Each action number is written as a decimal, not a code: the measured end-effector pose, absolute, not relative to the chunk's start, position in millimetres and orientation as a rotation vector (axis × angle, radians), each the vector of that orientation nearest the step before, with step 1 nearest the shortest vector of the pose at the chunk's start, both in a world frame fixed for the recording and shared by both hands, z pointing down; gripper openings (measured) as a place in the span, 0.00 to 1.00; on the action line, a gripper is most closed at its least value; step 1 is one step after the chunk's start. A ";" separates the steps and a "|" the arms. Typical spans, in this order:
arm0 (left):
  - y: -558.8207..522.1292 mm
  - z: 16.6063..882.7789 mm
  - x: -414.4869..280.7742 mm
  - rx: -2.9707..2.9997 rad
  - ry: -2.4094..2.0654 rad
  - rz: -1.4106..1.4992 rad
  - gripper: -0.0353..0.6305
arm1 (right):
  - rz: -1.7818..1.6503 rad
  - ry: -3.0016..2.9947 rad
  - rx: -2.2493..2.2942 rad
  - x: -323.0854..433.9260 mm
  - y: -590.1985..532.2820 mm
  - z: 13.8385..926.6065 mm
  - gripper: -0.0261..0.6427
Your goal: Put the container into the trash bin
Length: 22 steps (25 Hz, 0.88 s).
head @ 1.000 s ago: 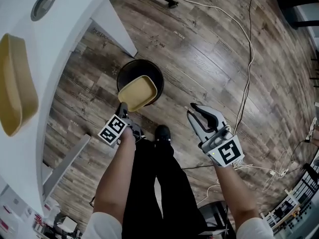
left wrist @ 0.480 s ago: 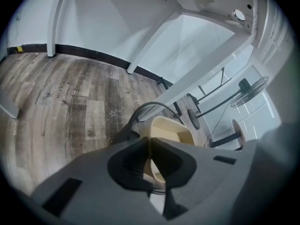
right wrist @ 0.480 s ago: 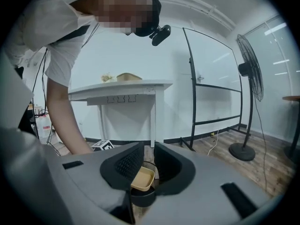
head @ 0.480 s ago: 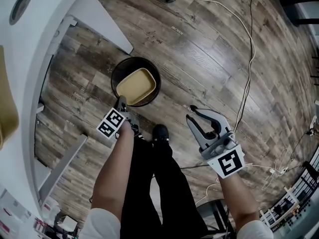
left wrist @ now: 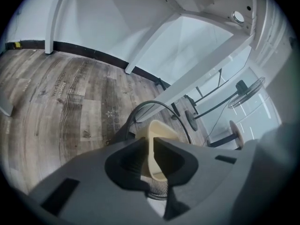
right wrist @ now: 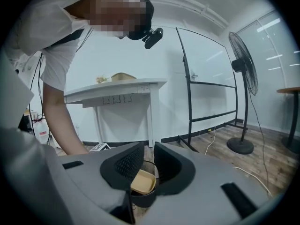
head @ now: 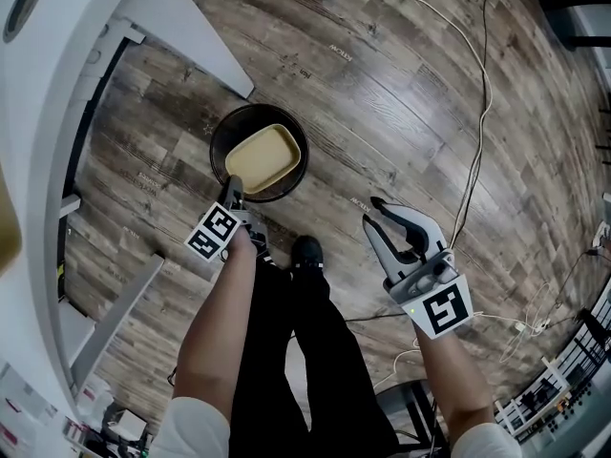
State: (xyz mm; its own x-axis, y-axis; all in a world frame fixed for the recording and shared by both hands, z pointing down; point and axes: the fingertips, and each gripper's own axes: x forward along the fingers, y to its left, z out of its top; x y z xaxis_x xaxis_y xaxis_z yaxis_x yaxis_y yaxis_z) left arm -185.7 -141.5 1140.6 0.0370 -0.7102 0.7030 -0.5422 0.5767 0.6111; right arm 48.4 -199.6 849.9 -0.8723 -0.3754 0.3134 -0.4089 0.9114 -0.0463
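While the left tongs [head: 232,190] were opening, the rim of the container [head: 260,156] stood between their jaws. In the left gripper view the pads appeared to touch that rim on both sides, so the release looked begun but not finished.

The tan, tray-shaped container lay tilted across the mouth of the round black trash bin [head: 218,139], left of centre in the upper half of the head view. Most of it sat inside the bin's ring rather than over the wooden floor [head: 401,93]. Whether its far edge rested on the bin's wall or hung free could not be told.

The right tongs [head: 370,211] hovered at the lower right of the head view, well apart from the bin. Their jaws stood a narrow gap apart with nothing between them; bin and container showed only far off through that gap.

By my reading, the step in hand was the drop itself, which is the last part of the task. The next move would call for the left jaws to part far enough to clear the rim. Then they should draw back toward the lower edge of the frame without hooking the container, so that it can slide down into the bin.
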 end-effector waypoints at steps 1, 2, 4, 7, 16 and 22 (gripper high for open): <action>-141.0 1139.8 -185.8 1.076 -1.628 -0.172 0.15 | 0.167 -2.775 0.589 47.8 -199.5 850.5 0.17; -139.2 1138.7 -186.0 1.078 -1.627 -0.168 0.18 | 0.169 -2.776 0.590 46.6 -198.5 850.8 0.17; -133.5 1134.0 -186.7 1.079 -1.618 -0.168 0.21 | 0.162 -2.773 0.577 43.4 -194.8 850.6 0.17; -123.5 1117.0 -180.4 1.133 -1.585 -0.164 0.21 | 0.198 -2.748 0.565 44.4 -188.5 854.0 0.17; -80.7 966.0 -116.7 1.608 -1.407 -0.114 0.26 | 0.488 -2.871 0.676 35.6 -167.9 785.1 0.17; -78.6 803.4 -88.3 1.870 -1.386 -0.198 0.26 | 0.370 -2.963 0.641 25.4 -160.3 681.5 0.24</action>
State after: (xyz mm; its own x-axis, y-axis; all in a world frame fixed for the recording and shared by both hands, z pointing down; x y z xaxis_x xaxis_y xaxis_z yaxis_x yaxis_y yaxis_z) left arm -88.3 -78.6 803.4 0.3923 -0.8649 0.3131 -0.7426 -0.0970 0.6626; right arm 25.4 -160.3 681.5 -0.9083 -0.3959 0.1352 -0.4170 0.8828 -0.2162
